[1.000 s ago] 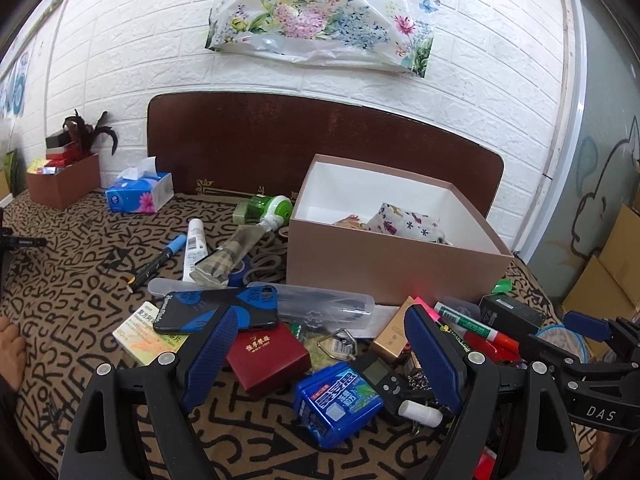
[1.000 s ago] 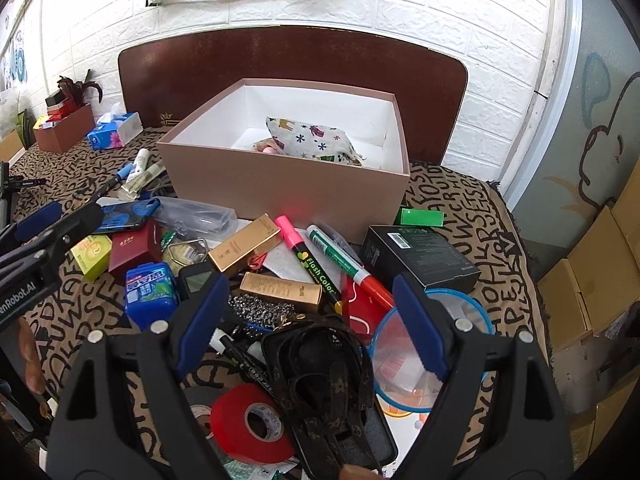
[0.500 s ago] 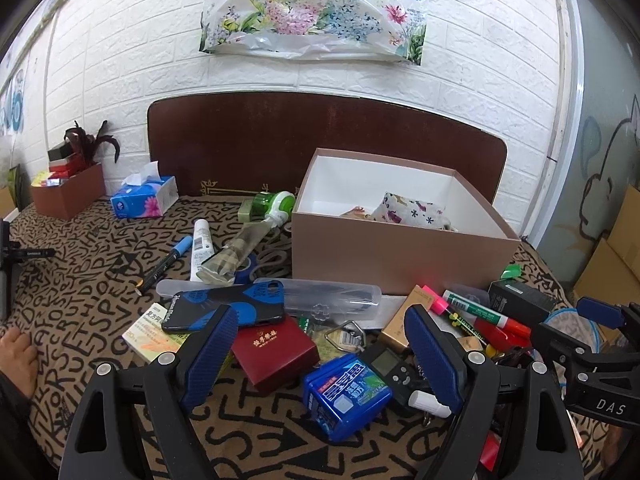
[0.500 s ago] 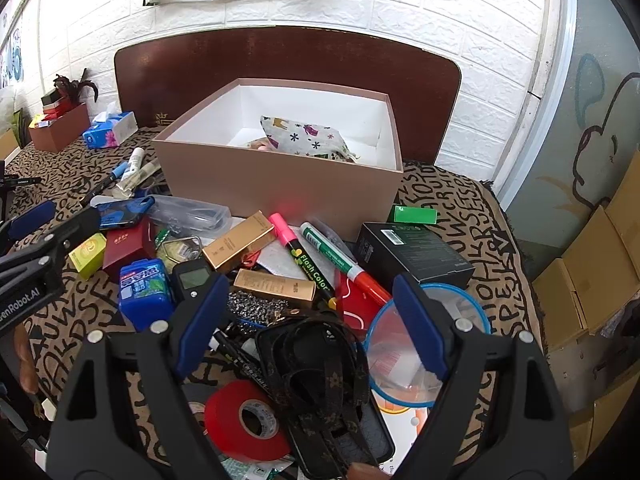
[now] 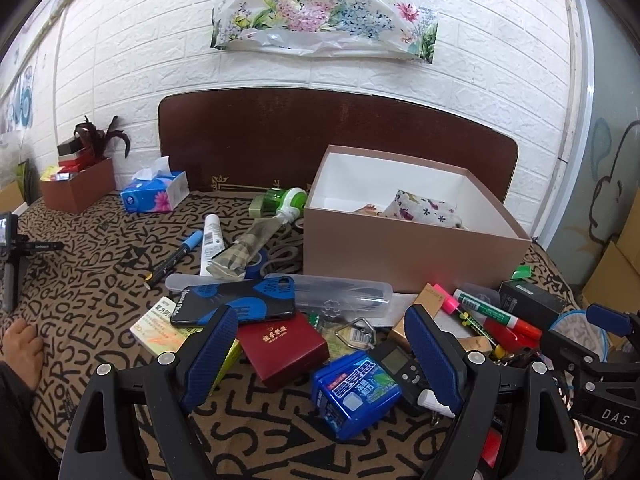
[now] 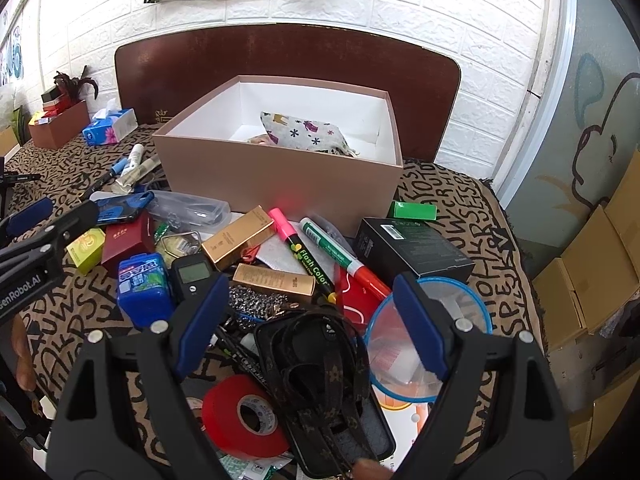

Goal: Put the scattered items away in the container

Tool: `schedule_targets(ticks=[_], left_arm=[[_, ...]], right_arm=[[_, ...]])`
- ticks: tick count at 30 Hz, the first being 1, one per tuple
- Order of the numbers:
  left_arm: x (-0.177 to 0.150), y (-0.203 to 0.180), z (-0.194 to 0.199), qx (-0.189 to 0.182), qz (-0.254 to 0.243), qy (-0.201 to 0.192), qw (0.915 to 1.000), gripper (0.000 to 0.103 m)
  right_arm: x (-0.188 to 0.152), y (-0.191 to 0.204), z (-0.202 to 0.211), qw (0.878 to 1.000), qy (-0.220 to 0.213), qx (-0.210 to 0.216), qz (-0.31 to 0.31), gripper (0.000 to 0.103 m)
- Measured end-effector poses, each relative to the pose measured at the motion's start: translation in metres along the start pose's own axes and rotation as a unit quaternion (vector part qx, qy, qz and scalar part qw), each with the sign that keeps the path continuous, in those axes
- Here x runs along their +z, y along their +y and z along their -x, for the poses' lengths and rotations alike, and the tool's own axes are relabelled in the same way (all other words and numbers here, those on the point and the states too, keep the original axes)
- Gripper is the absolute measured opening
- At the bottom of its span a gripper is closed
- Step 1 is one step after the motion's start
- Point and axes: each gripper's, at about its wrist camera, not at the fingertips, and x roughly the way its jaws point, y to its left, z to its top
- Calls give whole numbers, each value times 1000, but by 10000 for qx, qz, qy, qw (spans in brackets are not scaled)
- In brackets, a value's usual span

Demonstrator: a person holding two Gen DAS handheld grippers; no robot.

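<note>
Your pink cardboard box (image 6: 280, 176) stands at the back of the patterned cloth (image 5: 92, 264), open-topped and stiff-walled, with only a soft printed pouch (image 6: 306, 132) inside and room for much more. The clutter lies in front of it, largest to smallest. The black carton (image 6: 412, 246) is rigid and square; take it across its short sides. The maroon gift box (image 5: 286, 344) looks light and hard, with firm parallel edges to pinch. The blue gum tub (image 5: 356, 392) is smooth plastic and may slip, so clamp its flat faces. The red tape roll (image 6: 244, 416) is firm; grip through its rim. The strap (image 6: 320, 364) on the black case is limp and will trail. The markers (image 6: 304, 256) are slim and prone to roll; whether their caps are tight is hard to judge. Your left gripper (image 5: 318, 360) hovers over the maroon box, jaws spread, holding nothing; your right gripper (image 6: 312, 320) hangs likewise wide apart above the strap.
</note>
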Motion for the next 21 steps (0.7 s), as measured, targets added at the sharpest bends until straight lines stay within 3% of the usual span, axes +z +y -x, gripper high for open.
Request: schedule_targets(ticks=[3,8,14,21], left_arm=[[0,0,0,32,-42,-30,10000,87],[-2,-5,5,436,-277,-225,9984,87],[-4,-1,8,305,-53,-341,9989,87],[-2,-2,6,268,-156,-265,9992,87]], right_arm=[[0,0,-1,10000,5,13,-10,85],[-1,0,-1,10000,7,-10,-8,85],[-1,1,-1,10000,20,-14,-9,85],[-2,1,-1,10000,29,-9,-12,85]])
